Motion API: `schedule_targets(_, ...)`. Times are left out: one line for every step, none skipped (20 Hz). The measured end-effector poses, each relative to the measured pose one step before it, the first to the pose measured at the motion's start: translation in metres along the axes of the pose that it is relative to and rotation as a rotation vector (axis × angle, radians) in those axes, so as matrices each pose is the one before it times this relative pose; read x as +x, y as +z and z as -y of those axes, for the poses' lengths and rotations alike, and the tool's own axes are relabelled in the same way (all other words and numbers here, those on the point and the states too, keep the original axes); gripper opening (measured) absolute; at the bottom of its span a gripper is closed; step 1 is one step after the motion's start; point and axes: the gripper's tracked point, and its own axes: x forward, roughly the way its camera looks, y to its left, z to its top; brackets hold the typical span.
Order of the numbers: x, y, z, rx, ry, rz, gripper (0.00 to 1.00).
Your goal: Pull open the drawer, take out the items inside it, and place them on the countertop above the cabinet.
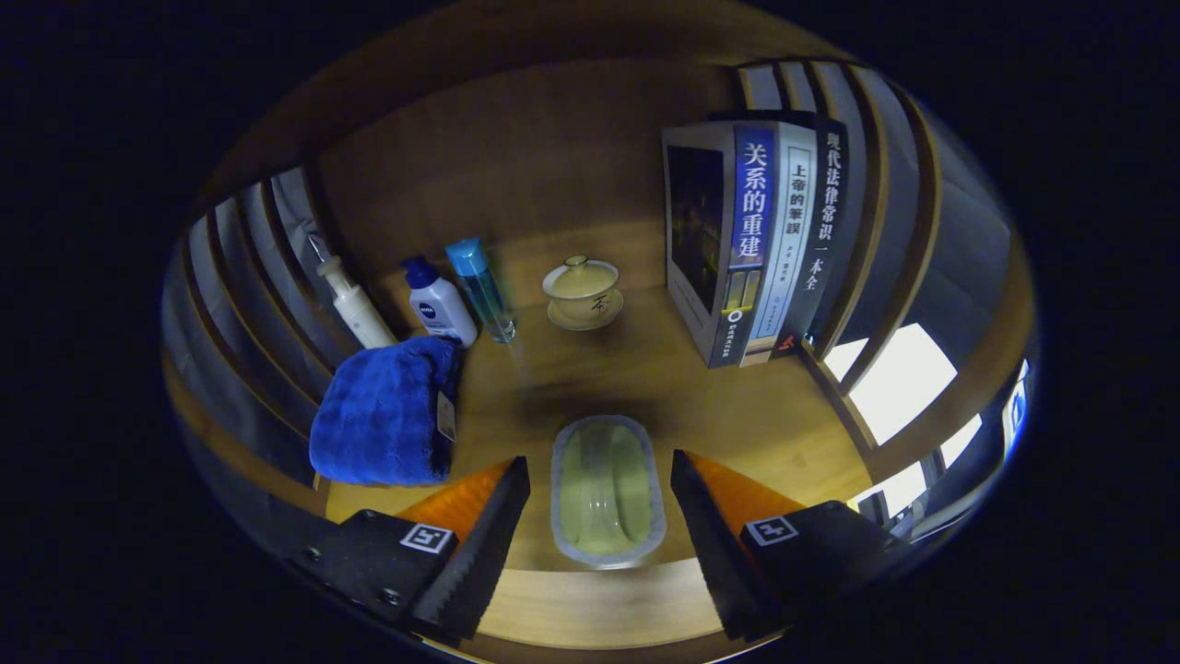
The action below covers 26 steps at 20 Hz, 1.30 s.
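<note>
A pale green oval dish with a clear rim lies flat on the wooden countertop, close to its front edge. My gripper is open, with one finger on each side of the dish. A narrow gap shows on both sides and neither finger touches it. A folded blue towel lies on the same surface, just beyond the left finger.
Behind the towel stand a white pump bottle, a white bottle with a blue cap and a clear blue bottle. A lidded cup on a saucer sits at the middle back. Upright books stand to the right. Slatted walls close both sides.
</note>
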Motion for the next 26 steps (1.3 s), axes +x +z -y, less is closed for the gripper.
schedule_targets(-0.00563,-0.00307,0.00027,0.00094,-0.00003,0.01343,0.99)
schedule_targets(-0.00705,-0.00162,0.00042,-0.0006,0.00032,0.0176,0.99)
schedule_targets(-0.00809,-0.00154,-0.00006,-0.00532,0.00073,0.01854,0.99)
schedule_targets(-0.00747,-0.00147,0.00057,-0.00845,-0.00232,0.01795,1.0)
schedule_targets(-0.00921,-0.00289,0.00048,-0.008,-0.00328,0.02171,1.0)
schedule_targets(-0.00812,-0.00208,0.00046,-0.00482,-0.0014,0.02126,0.99)
schedule_targets(-0.00915,-0.00309,-0.00128,-0.00213,0.00356,0.01975,1.0)
schedule_targets(-0.00896,-0.0031,-0.00096,0.00236,0.00422,0.01846,1.0)
schedule_targets(-0.0089,-0.00529,-0.00115,0.00138,0.00632,0.01672,0.99)
schedule_targets(-0.00754,-0.00425,-0.00101,-0.00107,0.00412,0.0138,0.99)
schedule_targets(-0.00917,-0.00578,0.00007,-0.0033,0.00114,0.01445,0.99)
schedule_targets(-0.00819,-0.00382,0.00021,-0.00534,0.0012,0.01621,0.99)
schedule_targets(-0.00799,-0.0029,0.00022,-0.00538,0.00021,0.02236,0.99)
schedule_targets(-0.00758,-0.0027,-0.00035,-0.01012,0.00281,0.02027,0.99)
schedule_targets(-0.01036,-0.00645,-0.00094,-0.00965,0.00746,0.0178,0.99)
schedule_targets(-0.00843,-0.00468,-0.00235,-0.00489,0.01051,0.02476,0.99)
schedule_targets(-0.00917,-0.00625,-0.00179,-0.0064,0.00911,0.01707,0.99)
schedule_targets(-0.00789,-0.00709,-0.00051,-0.00716,0.00269,0.01542,0.99)
schedule_targets(-0.01032,-0.00976,0.00219,-0.0108,-0.00871,0.02358,0.99)
schedule_targets(-0.00796,-0.0078,0.00414,-0.02281,-0.01725,0.02329,0.99)
schedule_targets(-0.00854,-0.0081,0.00129,-0.01745,-0.01611,0.02332,0.99)
schedule_targets(-0.00794,-0.00676,-0.00137,-0.00163,-0.00646,0.02121,0.99)
schedule_targets(-0.00956,-0.00956,-0.00463,0.0041,0.00199,0.01129,0.99)
schedule_targets(-0.00737,-0.0086,-0.00202,0.00636,0.00177,0.0061,0.99)
schedule_targets(-0.00667,-0.00687,-0.00088,0.01009,-0.00083,0.01038,0.99)
schedule_targets(-0.00713,-0.00752,-0.00053,0.01338,-0.00169,0.01055,0.99)
